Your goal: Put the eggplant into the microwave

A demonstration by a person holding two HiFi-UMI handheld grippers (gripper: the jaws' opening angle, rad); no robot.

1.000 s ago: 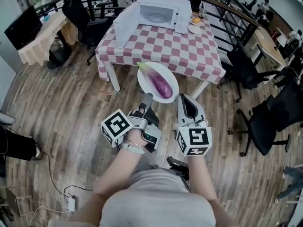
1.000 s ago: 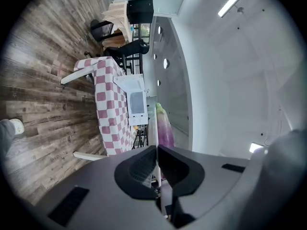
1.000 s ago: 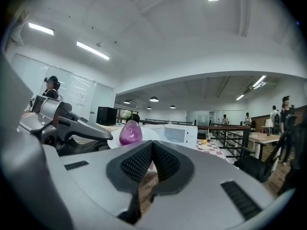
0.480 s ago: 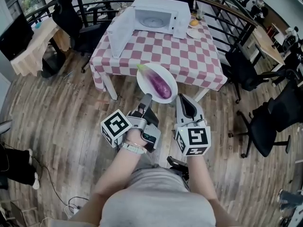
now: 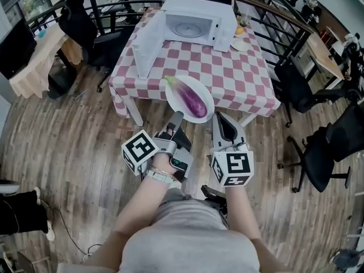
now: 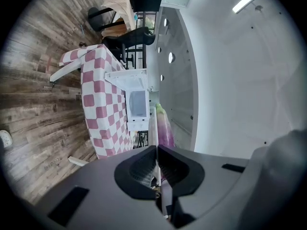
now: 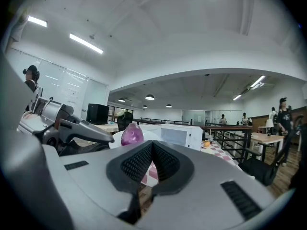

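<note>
A purple eggplant (image 5: 193,100) (image 6: 166,128) (image 7: 131,134) lies on a white plate (image 5: 176,95) carried in the air just short of the checkered table (image 5: 227,73). My left gripper (image 5: 178,117) (image 6: 158,150) is rolled on its side and shut on the plate's near rim (image 6: 154,128). My right gripper (image 5: 218,117) (image 7: 152,145) is shut with nothing between its jaws, its tip at the plate's near right rim; contact cannot be told. The white microwave (image 5: 196,24) (image 6: 136,104) (image 7: 180,134) stands at the table's far end, its door (image 5: 149,41) swung open to the left.
A small plate with an orange fruit (image 5: 238,32) sits right of the microwave. Black office chairs (image 5: 307,90) stand to the table's right, another chair (image 5: 85,21) and a desk (image 5: 34,61) to its left. A curved railing (image 5: 273,16) runs behind. People (image 7: 282,114) stand far off.
The table and microwave have drawn nearer and shifted slightly right in the head view. Both grippers and the plate with the eggplant keep the same places relative to each other.
</note>
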